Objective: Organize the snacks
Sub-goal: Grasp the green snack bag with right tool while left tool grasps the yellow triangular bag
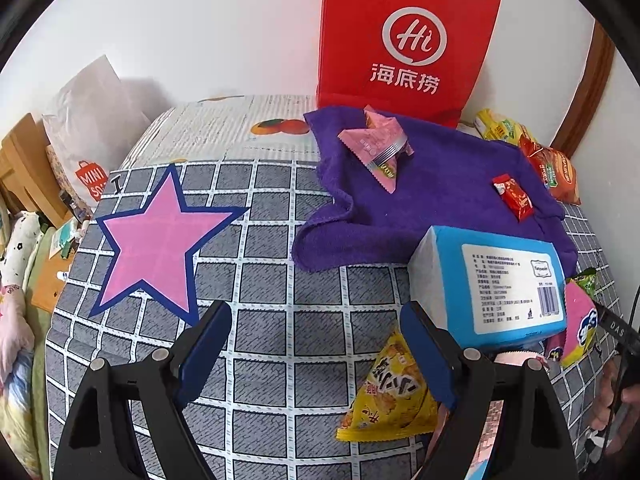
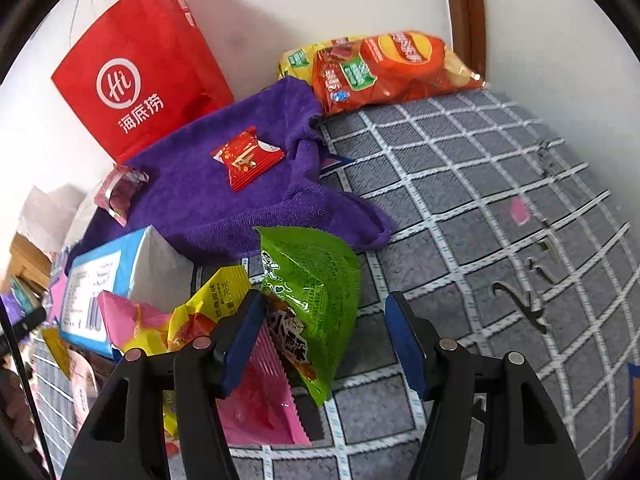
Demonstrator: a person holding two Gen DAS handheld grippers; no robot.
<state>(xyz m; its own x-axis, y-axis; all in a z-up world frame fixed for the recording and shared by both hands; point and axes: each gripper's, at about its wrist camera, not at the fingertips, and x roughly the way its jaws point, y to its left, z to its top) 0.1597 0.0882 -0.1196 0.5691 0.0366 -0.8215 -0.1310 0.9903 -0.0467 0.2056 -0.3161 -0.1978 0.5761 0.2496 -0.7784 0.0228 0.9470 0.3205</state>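
Note:
In the left wrist view my left gripper [image 1: 316, 312] is open and empty above the checked cloth. A yellow snack packet [image 1: 390, 394] lies just left of its right finger. A blue and white box [image 1: 496, 280] lies ahead to the right. Pink wrappers [image 1: 380, 148] and a small red packet [image 1: 513, 197] rest on a purple towel [image 1: 432, 184]. In the right wrist view my right gripper [image 2: 324, 308] is open, with a green snack packet [image 2: 312, 292] lying between its fingers, not gripped. Pink [image 2: 260, 408] and yellow [image 2: 216, 292] packets lie to its left.
A red paper bag [image 1: 404, 40] stands against the back wall. Orange and yellow chip bags [image 2: 384, 68] lie at the back right by a wooden frame [image 2: 464, 8]. The cloth has a pink star [image 1: 160, 240]. Clutter lies beyond the left edge.

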